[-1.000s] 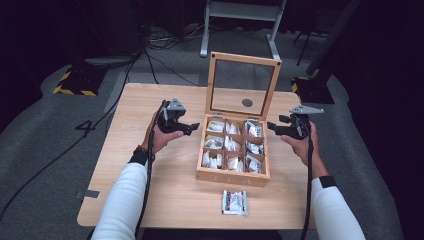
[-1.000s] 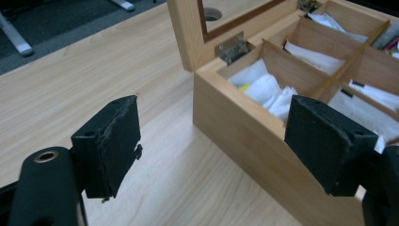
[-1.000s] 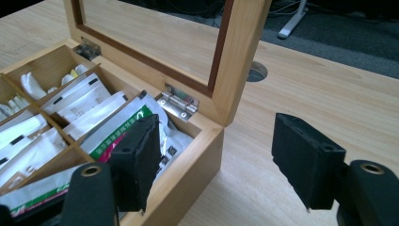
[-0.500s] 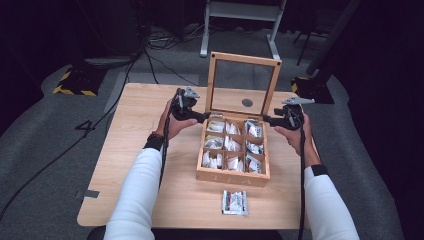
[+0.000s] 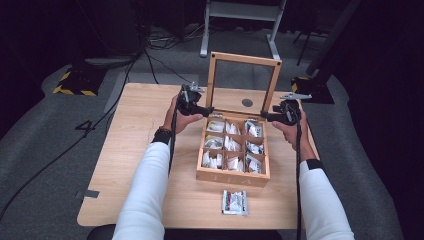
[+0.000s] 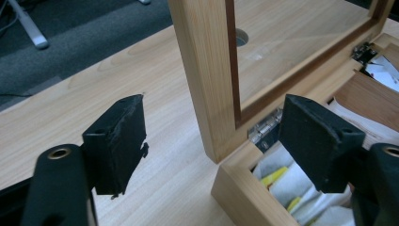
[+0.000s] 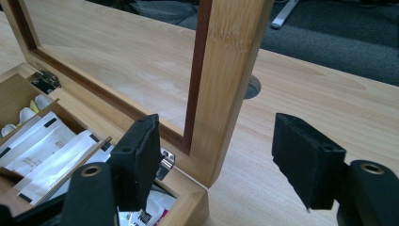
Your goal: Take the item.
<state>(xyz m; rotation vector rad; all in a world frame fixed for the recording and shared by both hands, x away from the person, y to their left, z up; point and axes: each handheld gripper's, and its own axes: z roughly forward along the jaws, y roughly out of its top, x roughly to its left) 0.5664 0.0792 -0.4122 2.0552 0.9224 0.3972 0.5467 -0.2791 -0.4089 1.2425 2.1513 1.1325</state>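
A wooden compartment box [image 5: 232, 176] full of tea packets stands on the table, its glass-paned lid [image 5: 245, 58] raised upright. My left gripper [image 5: 207, 109] is at the lid's left side post [image 6: 207, 70]. Its jaws have just been closing, with that post and the box's back corner between them, and neither pad [image 6: 117, 141] touches the wood. My right gripper [image 5: 264, 116] is open at the lid's right side post [image 7: 230, 70]. That post stands between its jaws with gaps on both sides. In the right gripper view, packets [image 7: 51, 155] lie in the near compartments.
One loose tea packet [image 5: 235, 202] lies on the table in front of the box. A round cable hole [image 5: 247, 102] sits in the table behind the lid. Beyond the table's far edge are cables and a metal stand [image 5: 240, 10] on the floor.
Both hands have moved forward and inward from beside the box to the lid's two side posts. The left jaws stand a little narrower.
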